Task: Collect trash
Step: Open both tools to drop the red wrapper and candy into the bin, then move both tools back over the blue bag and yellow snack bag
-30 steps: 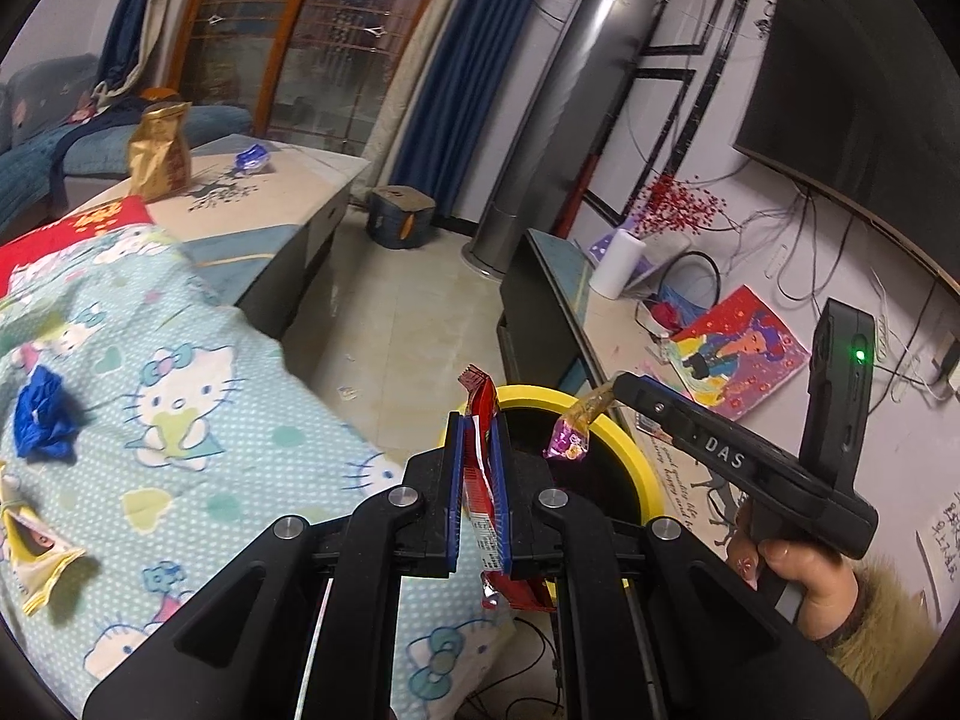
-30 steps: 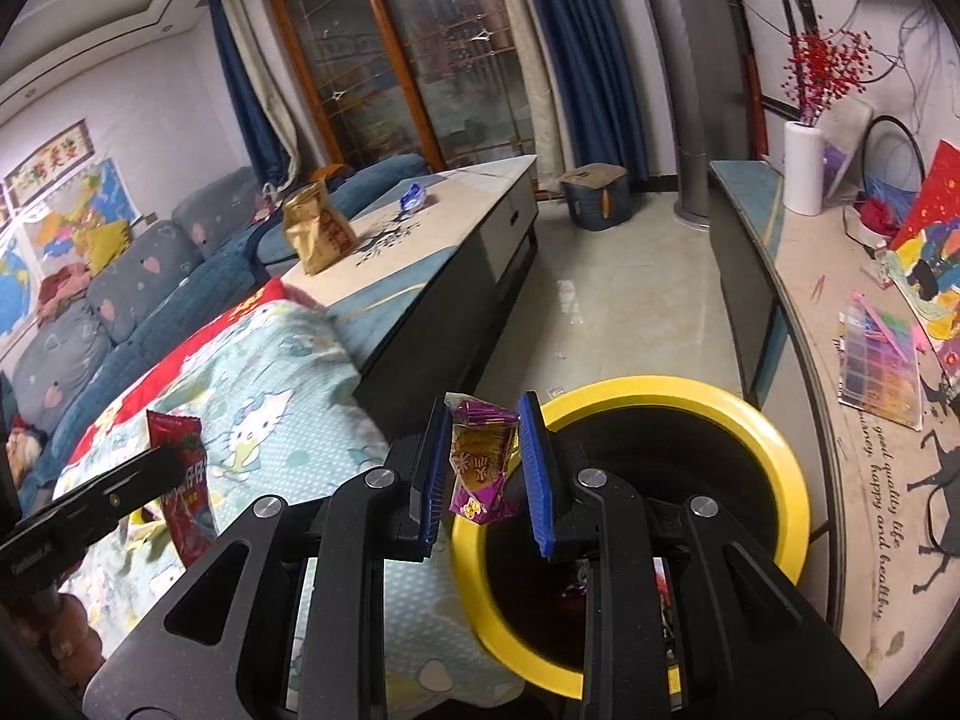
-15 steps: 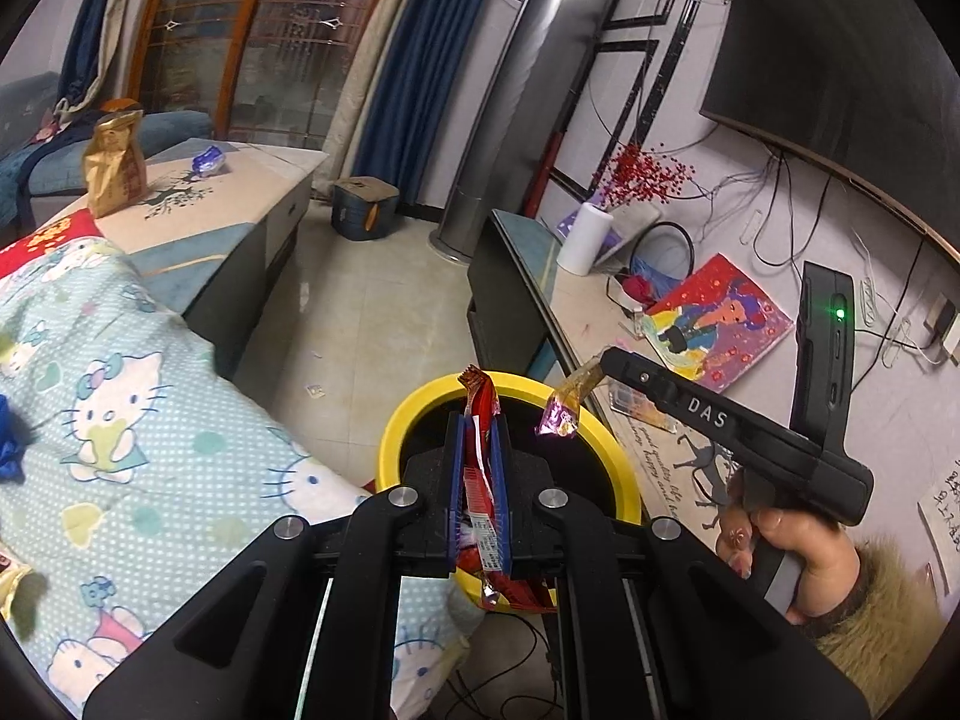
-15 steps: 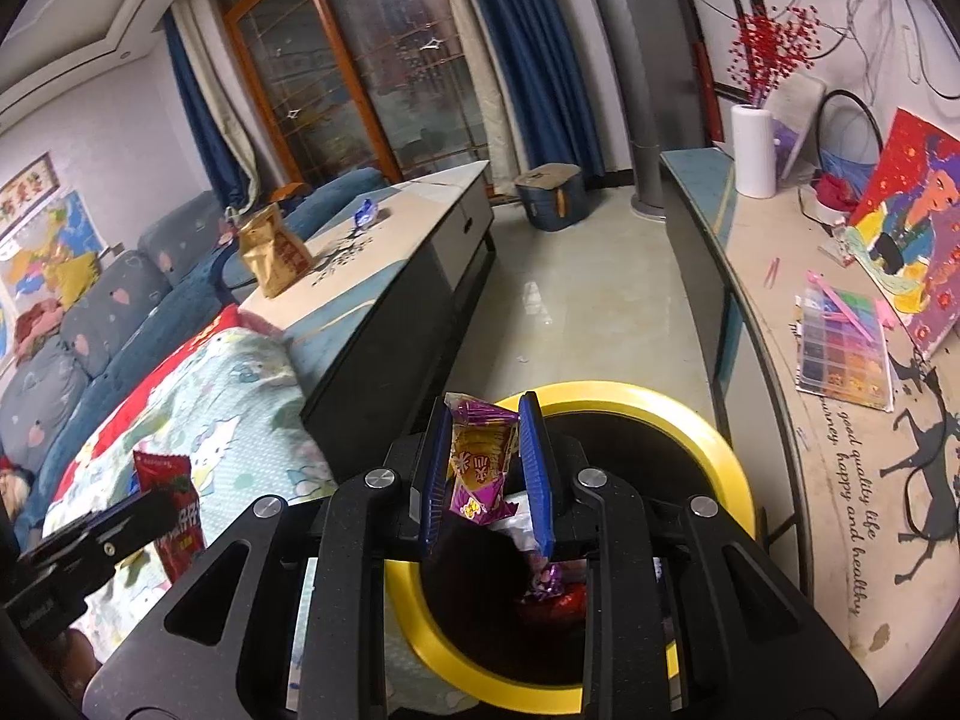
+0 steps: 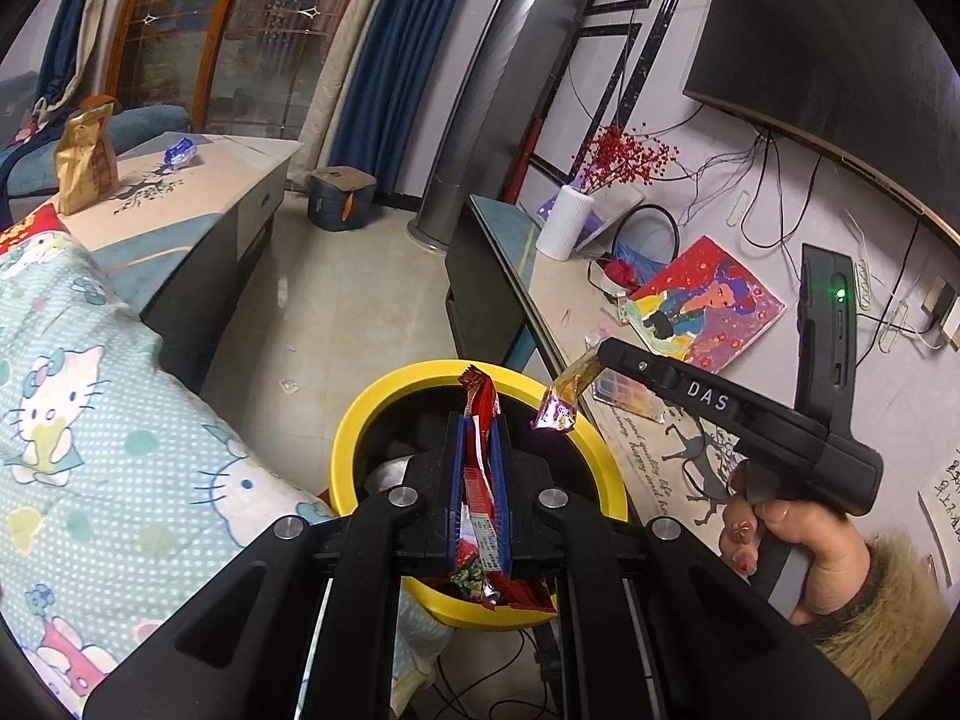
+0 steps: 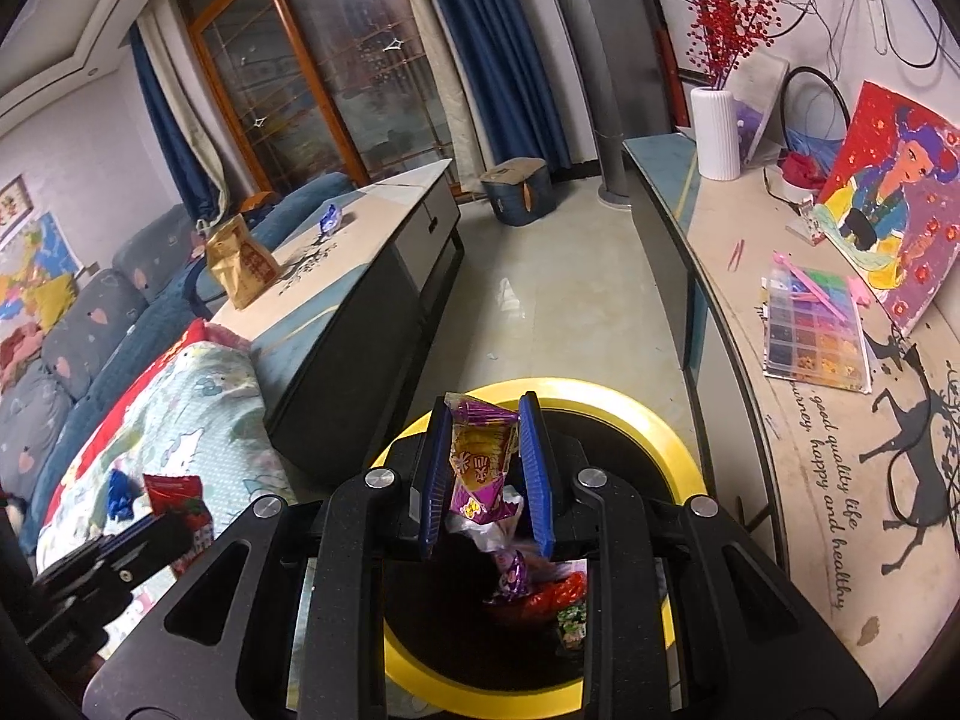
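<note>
Drop step. Left gripper [image 5: 479, 450] clamped tight on a red wrapper [image 5: 478, 468], right gripper [image 6: 483, 468] closed on a purple wrapper [image 6: 480, 462]; both w/ wrappers hang over the yellow bin [image 6: 630, 414], trash already inside. Next, I'd say: spread fingers, let both fall in. More litter on the bed [image 5: 90, 420] & table [image 6: 372, 222].

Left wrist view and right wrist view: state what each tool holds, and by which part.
Left tool: red wrapper, pinched mid-length. Right tool: purple wrapper, flanked mid-body; jaws look parted, so contact is unclear.
</note>
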Tool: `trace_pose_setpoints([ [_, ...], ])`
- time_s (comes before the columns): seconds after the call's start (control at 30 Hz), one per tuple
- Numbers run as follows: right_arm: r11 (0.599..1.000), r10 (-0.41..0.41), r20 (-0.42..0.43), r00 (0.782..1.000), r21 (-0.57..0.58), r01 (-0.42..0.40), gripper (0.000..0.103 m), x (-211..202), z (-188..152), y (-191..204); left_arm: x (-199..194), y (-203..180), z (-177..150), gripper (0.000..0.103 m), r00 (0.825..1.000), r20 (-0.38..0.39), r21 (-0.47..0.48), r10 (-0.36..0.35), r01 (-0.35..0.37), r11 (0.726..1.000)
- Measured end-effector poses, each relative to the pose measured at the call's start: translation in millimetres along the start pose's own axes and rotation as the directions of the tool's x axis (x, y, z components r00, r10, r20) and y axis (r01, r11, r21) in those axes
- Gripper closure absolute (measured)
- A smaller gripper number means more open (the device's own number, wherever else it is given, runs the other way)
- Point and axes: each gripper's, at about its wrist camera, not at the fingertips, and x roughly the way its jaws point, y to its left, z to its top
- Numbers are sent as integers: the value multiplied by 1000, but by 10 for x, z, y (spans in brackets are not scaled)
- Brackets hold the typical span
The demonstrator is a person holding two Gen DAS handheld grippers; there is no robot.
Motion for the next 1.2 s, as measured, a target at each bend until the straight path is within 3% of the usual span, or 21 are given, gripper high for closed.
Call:
trace_pose_setpoints([
  [0.37,999,-6,-18,1000,39,6,83,40,3,-120,343,-77,-20,94,999,-35,26,7,-7,1000],
  [0.5,998,-5,-22,1000,57,6,66,31,9,-157,467,-85,-15,92,997,-73,27,3,-1,1000],
  [0.57,998,-6,-11,1000,60,6,60,0,23,-149,489,-74,1,85,997,-80,24,-2,4,1000],
  [0.63,998,-12,1,1000,58,12,57,-31,42,-141,478,-56,9,59,997,-75,18,-1,2,1000],
  [0.83,999,-27,29,999,40,26,46,-94,60,-93,369,37,36,22,999,-48,-14,9,-10,1000],
  [0.97,1000,-31,45,998,0,31,41,-119,67,-2,204,112,33,9,999,-13,-22,34,-35,999],
  [1.2,996,-10,53,999,-83,14,33,-139,17,259,-163,317,24,7,986,50,-45,158,-156,987],
])
